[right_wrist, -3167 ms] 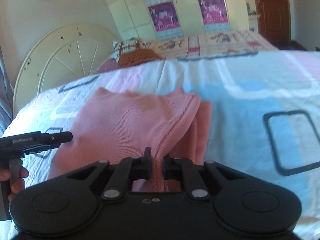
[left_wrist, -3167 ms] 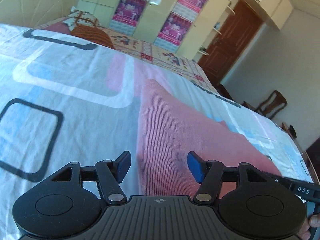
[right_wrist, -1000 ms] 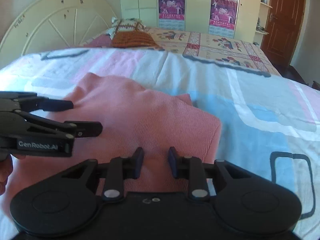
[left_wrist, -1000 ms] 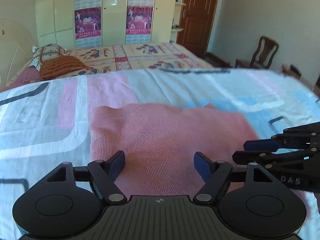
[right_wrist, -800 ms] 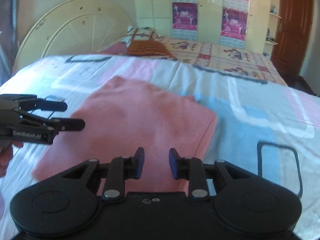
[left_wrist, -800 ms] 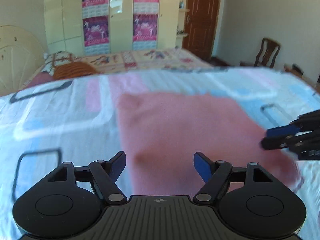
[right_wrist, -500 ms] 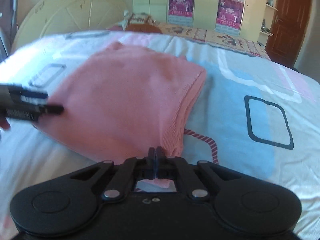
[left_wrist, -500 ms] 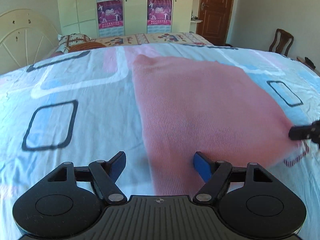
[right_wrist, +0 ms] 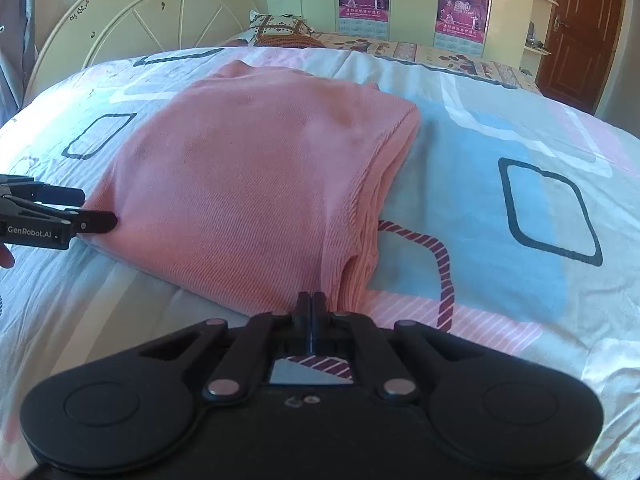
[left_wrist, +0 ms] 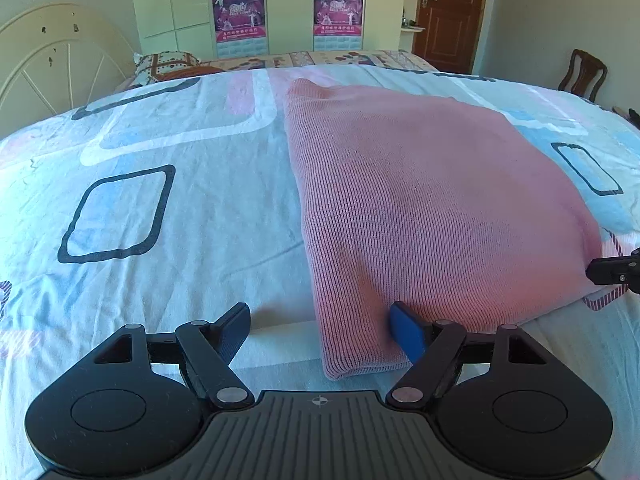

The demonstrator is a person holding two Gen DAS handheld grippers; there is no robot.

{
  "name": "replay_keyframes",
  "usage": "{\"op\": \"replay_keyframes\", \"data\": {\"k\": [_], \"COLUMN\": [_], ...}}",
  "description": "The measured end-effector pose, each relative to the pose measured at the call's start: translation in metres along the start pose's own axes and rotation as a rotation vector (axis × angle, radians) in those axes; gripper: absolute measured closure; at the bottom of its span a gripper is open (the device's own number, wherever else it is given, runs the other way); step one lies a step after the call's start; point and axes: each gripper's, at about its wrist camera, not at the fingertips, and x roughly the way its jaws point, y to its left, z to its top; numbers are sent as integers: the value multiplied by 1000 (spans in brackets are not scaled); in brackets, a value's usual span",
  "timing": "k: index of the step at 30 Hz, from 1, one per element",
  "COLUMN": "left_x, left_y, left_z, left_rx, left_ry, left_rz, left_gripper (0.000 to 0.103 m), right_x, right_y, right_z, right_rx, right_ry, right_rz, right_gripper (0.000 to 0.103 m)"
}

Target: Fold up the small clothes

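Tongs (right_wrist: 312, 308) pinching pink garment (right_wrist: 256, 184) corner

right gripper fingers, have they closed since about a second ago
Yes. The right gripper was parted over the pink knit garment then; now its fingers meet at the garment's near corner, beside the striped rope print.

Bright daylight fills the room, falling evenly on the bedsheet (left_wrist: 168, 208) and washing its pale patches nearly white. The pink garment (left_wrist: 432, 200) casts a soft shadow along its near edge. Glare streaks the glossy wardrobe doors (left_wrist: 288, 4) at the back. Both fisheye views bend the room hard, dark vignette in the corners. The 2 pictures look sharp, with only slight softness toward the rims.
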Motion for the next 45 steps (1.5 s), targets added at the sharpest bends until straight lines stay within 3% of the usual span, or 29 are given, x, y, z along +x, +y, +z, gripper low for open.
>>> {"op": "replay_keyframes", "data": {"k": [4, 8, 11, 14, 15, 18, 21, 25, 28, 31, 34, 36, 37, 38, 40, 42, 45], "left_x": [-1, -2, -10, -28, -30, -22, 5, 43, 55, 69, 78, 82, 83, 83, 80, 72, 57], "left_y": [-4, -11, -9, 3, 7, 27, 45, 46, 45, 44, 39, 37, 34, 29, 18, 0, -27], "left_z": [2, 2, 6, 14, 18, 35, 49, 58, 62, 66, 71, 78, 81, 86, 95, 105, 111], "left_rx": [15, 76, 85, 57, 41, -67, -233, -289, -320, -354, -369, -381, -369, -343, -284, -189, -27], "left_ry": [2, -3, -2, -75, -95, -103, -64, 36, 53, 81, 82, 95, 99, 107, 122, 99, 45], "left_rz": [25, 102, 105, 69, 54, -54, -187, -190, -249, -311, -320, -314, -301, -289, -245, -180, -87], "left_gripper": [26, 6, 4, 4, 4, 4, 4, 4, 5, 12, 12, 16, 21, 32, 43, 60, 70], "right_x": [0, 0, -4, -23, -29, -31, -11, 31, 54, 65, 77, 83, 85, 86, 81, 74, 57], "right_y": [0, 1, -4, -20, -27, -56, -88, -116, -128, -131, -124, -119, -115, -111, -103, -90, -64], "right_z": [1, 1, 2, 4, 6, 16, 28, 38, 37, 43, 55, 62, 64, 66, 69, 73, 77], "right_rx": [-6, -19, 6, 91, 126, 237, 384, 534, 608, 635, 629, 628, 616, 591, 528, 429, 297], "right_ry": [0, -5, -12, -120, -158, -200, -159, -53, -6, 6, 15, 23, 31, 35, 27, 2, -33], "right_rz": [3, 4, 38, 85, 62, 93, 213, 332, 410, 474, 514, 524, 512, 486, 429, 343, 221], "right_gripper": [103, 103, 97, 53, 47, 51, 54, 46, 41, 41, 42, 48, 60, 73, 79, 82, 84]}}
